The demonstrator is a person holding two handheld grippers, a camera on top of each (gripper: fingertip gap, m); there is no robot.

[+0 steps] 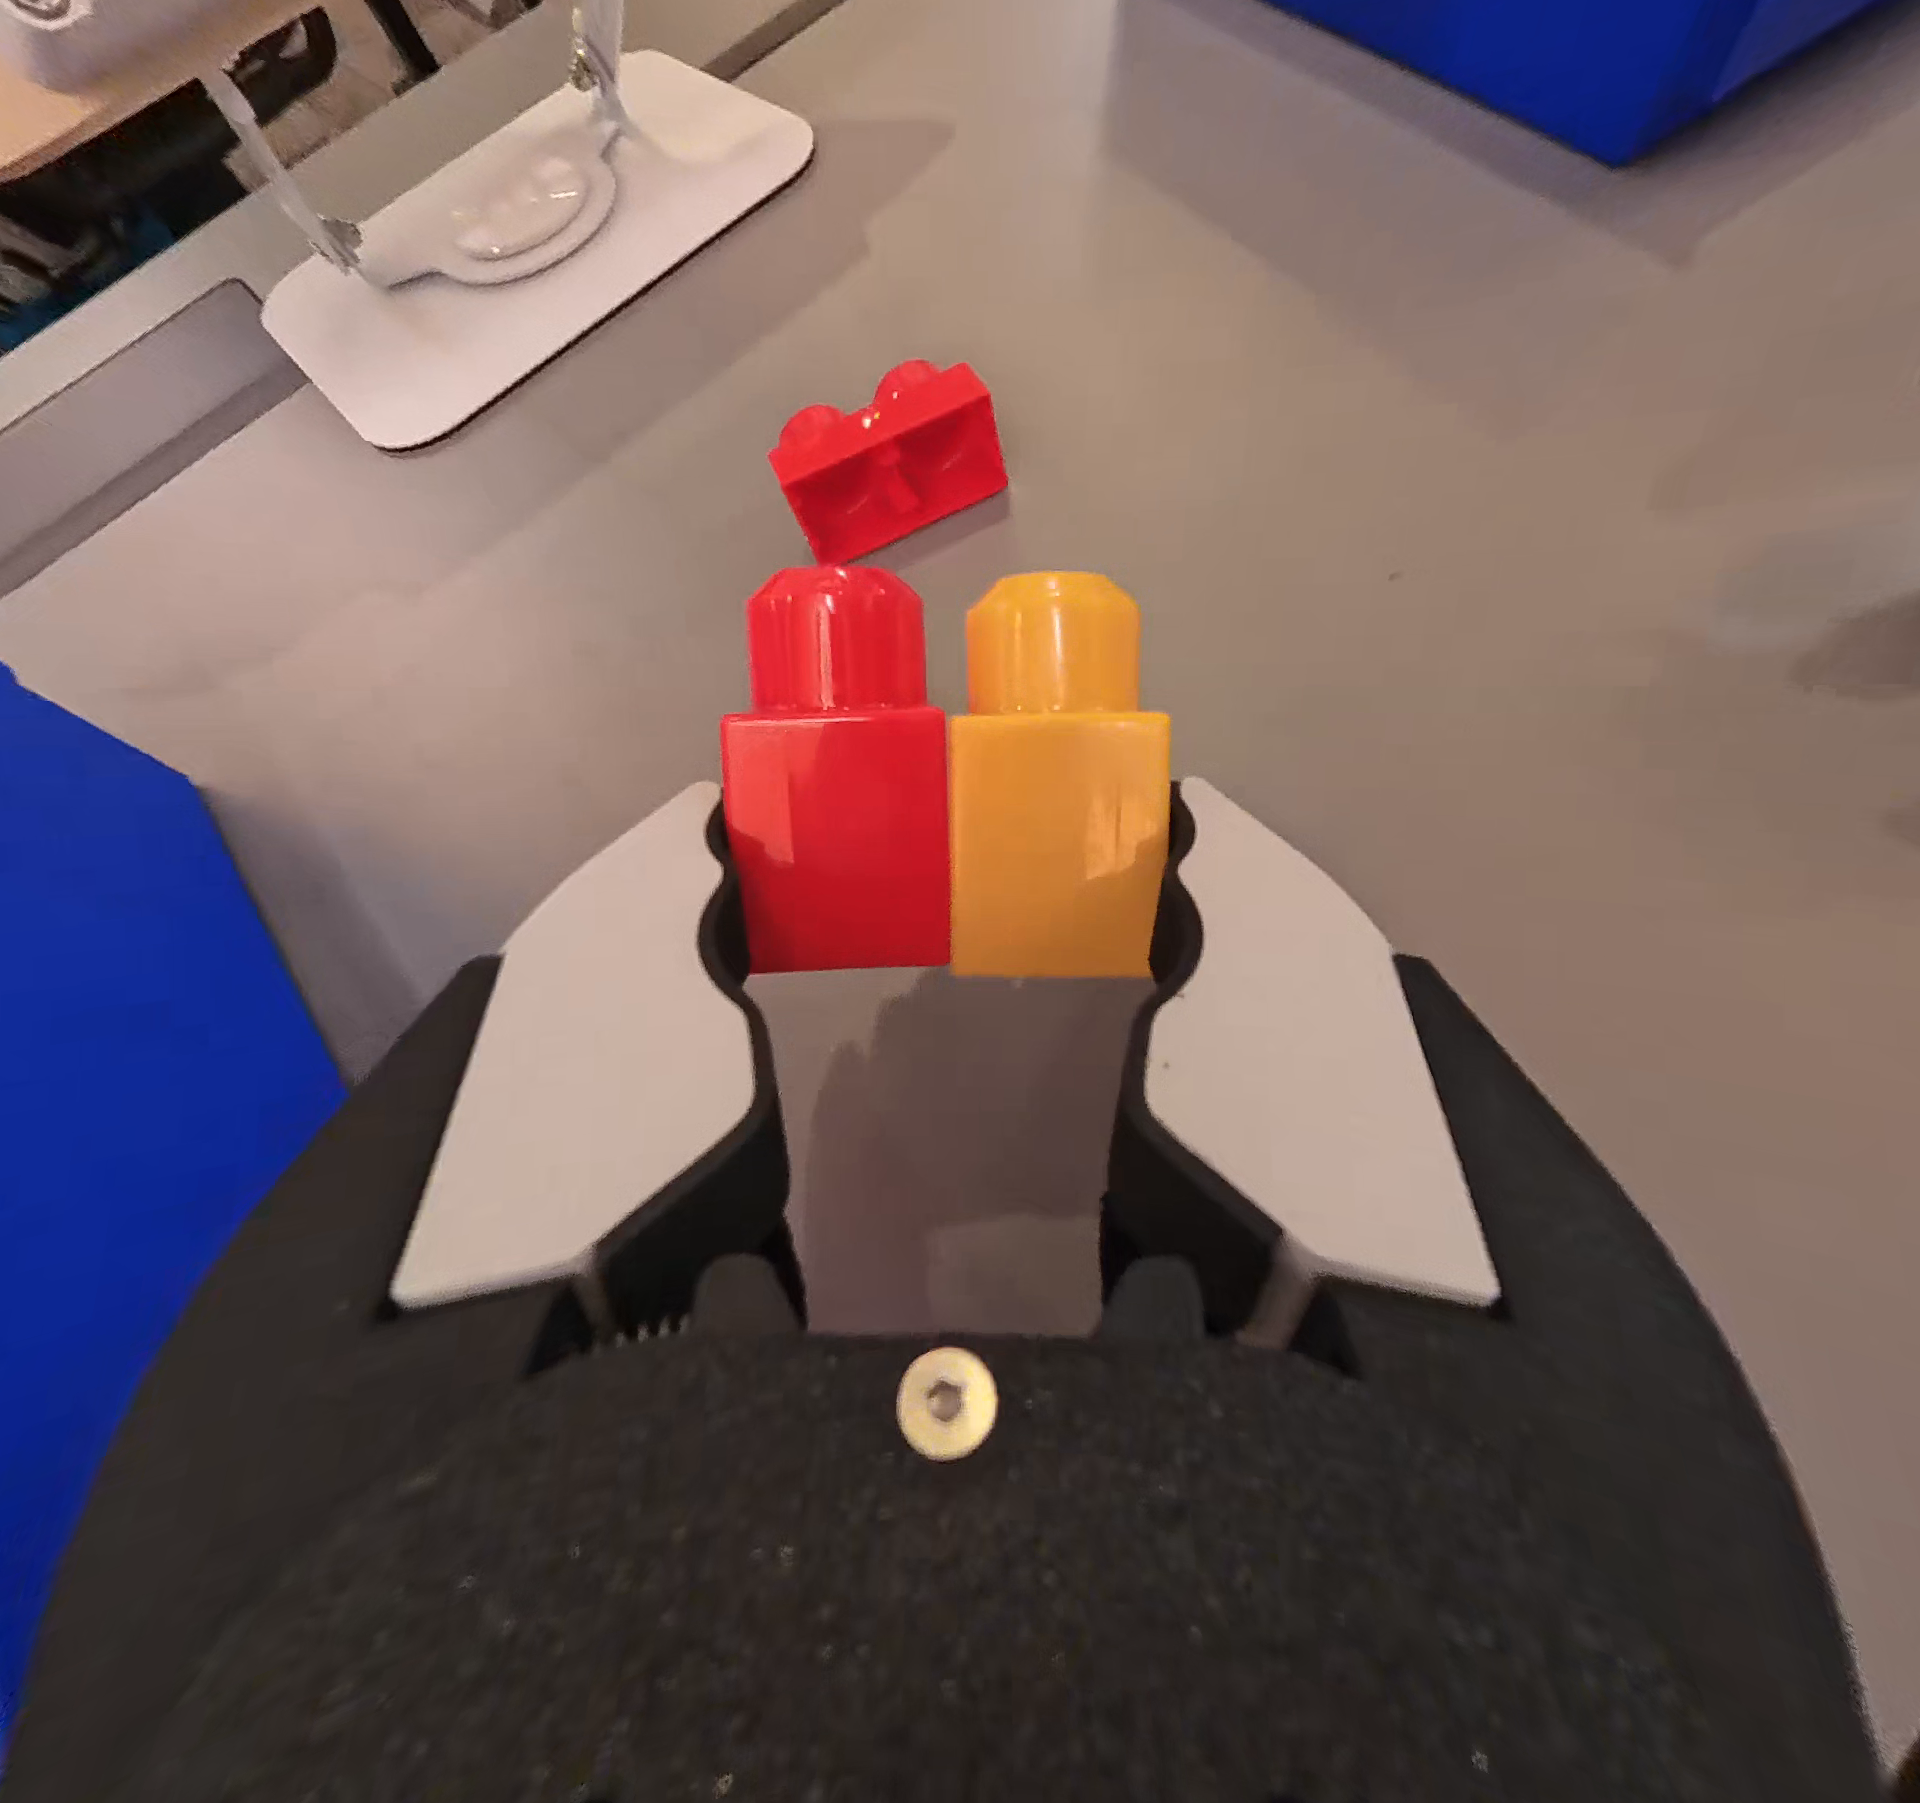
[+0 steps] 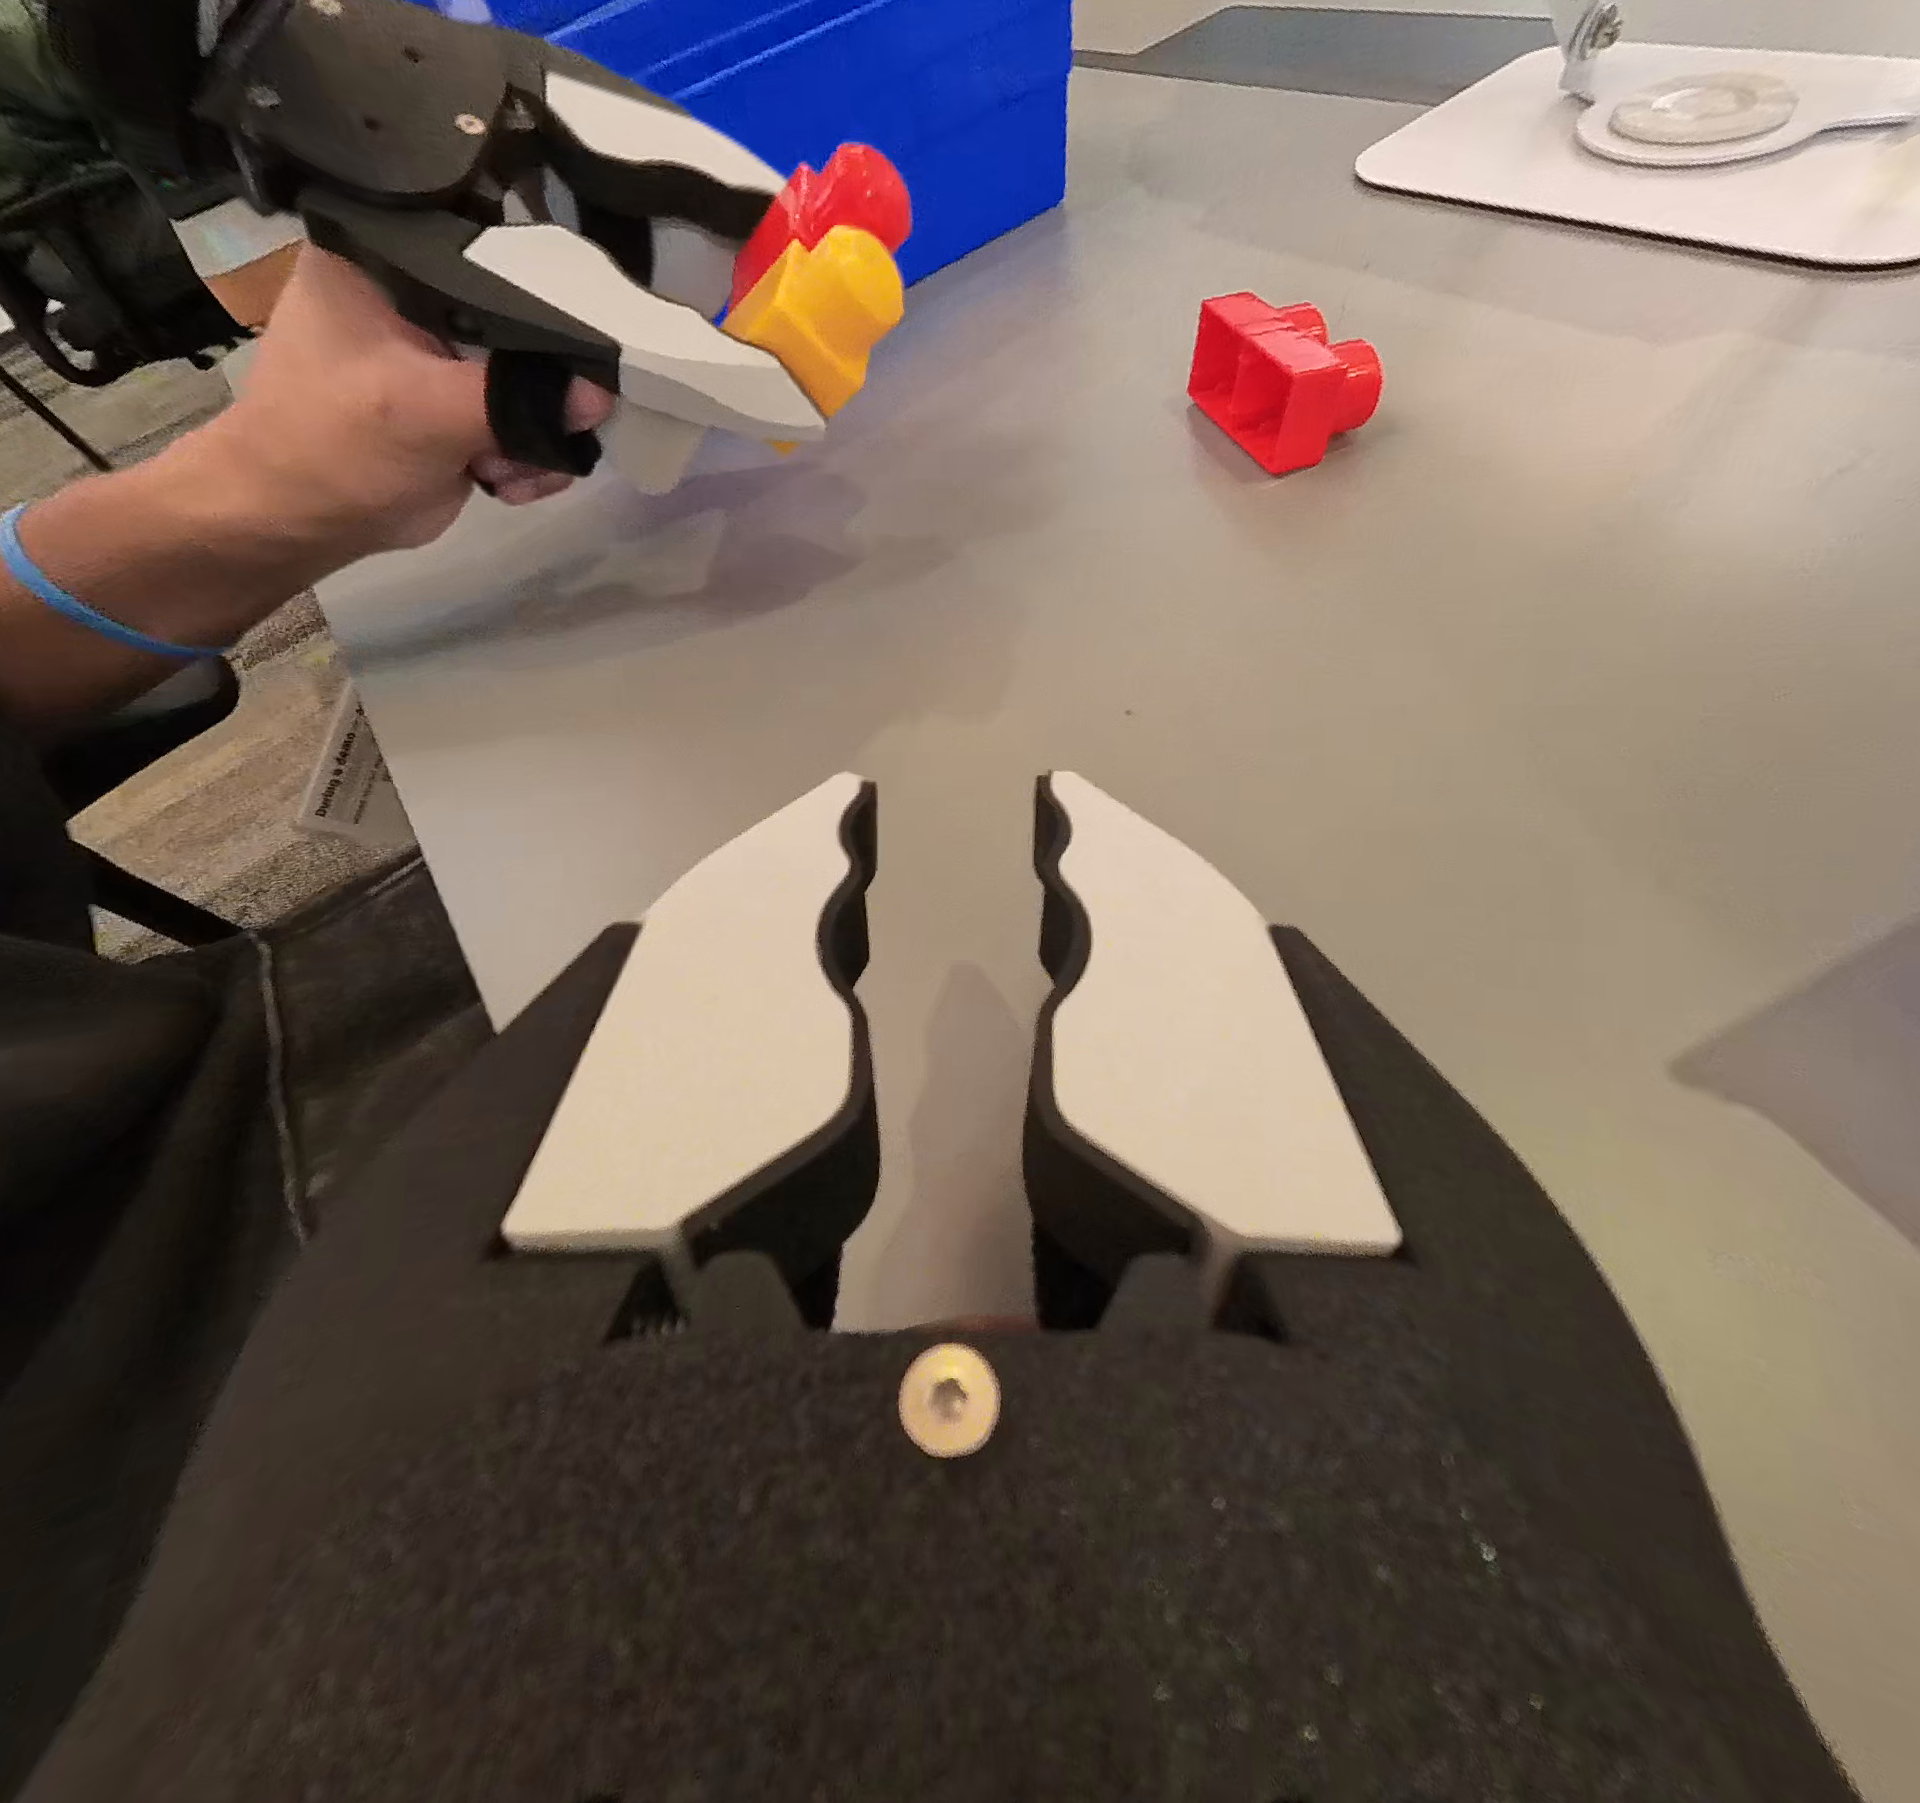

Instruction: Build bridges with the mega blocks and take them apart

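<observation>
The left gripper (image 1: 945,880) pinches two single-stud blocks, one red block (image 1: 836,839) and one orange block (image 1: 1055,844), side by side above the tabletop (image 1: 1351,506). One red two-stud block (image 1: 888,460) lies mid-table beyond them. The right gripper (image 2: 956,818) hangs empty, its jaws slightly parted.

Two blocks (image 1: 945,839) side by side between jaws; loose block (image 1: 888,460) beyond, on table (image 1: 1351,506).

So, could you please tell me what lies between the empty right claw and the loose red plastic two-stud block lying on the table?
Nothing: in the right wrist view, only bare grey tabletop stretches from the right claw to the red two-stud block.
</observation>
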